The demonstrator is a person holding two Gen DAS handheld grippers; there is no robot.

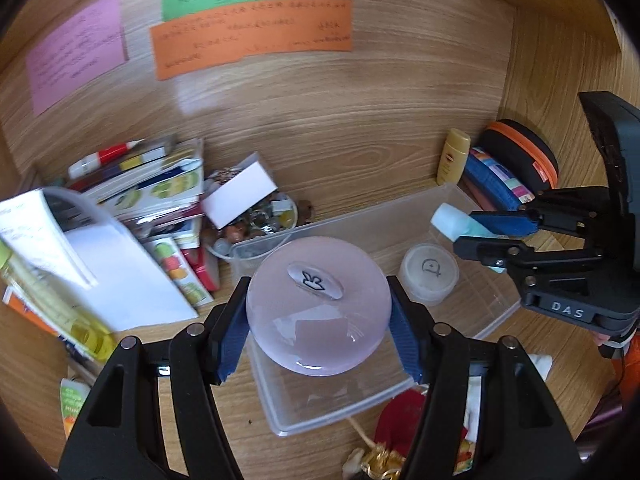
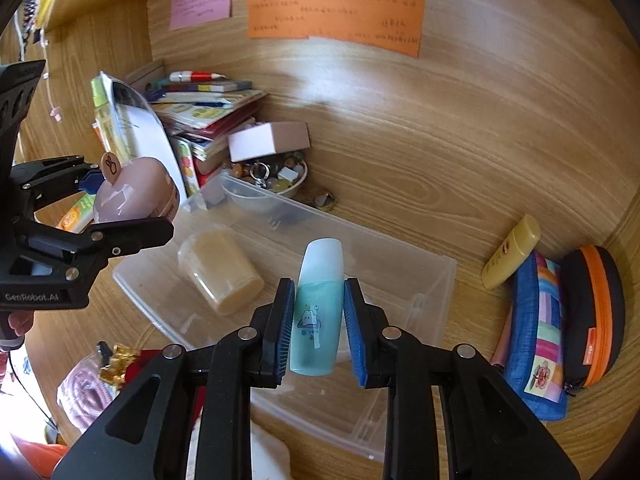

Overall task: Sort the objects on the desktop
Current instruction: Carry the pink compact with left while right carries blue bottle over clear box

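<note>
My left gripper (image 1: 318, 328) is shut on a round pink jar (image 1: 318, 304) with a rabbit mark on its lid, held above the near end of a clear plastic box (image 1: 472, 196). In the right wrist view the same pink jar (image 2: 134, 194) hangs in the left gripper (image 2: 126, 204) over the box's left end. My right gripper (image 2: 318, 320) is shut on a teal bottle with a pale cap (image 2: 318, 300), above the clear box (image 2: 420, 276). The left wrist view shows that bottle (image 1: 460, 226) in the right gripper (image 1: 488, 236). A frosted yellowish jar (image 2: 220, 270) lies inside the box.
A stack of books and papers (image 1: 132, 196) fills the left. A bowl of beads and trinkets (image 2: 276, 178) sits behind the box. A yellow tube (image 2: 512, 252), a striped pouch (image 2: 540, 332) and an orange-rimmed black case (image 2: 596, 312) lie at the right. Coloured notes (image 2: 332, 20) hang on the back panel.
</note>
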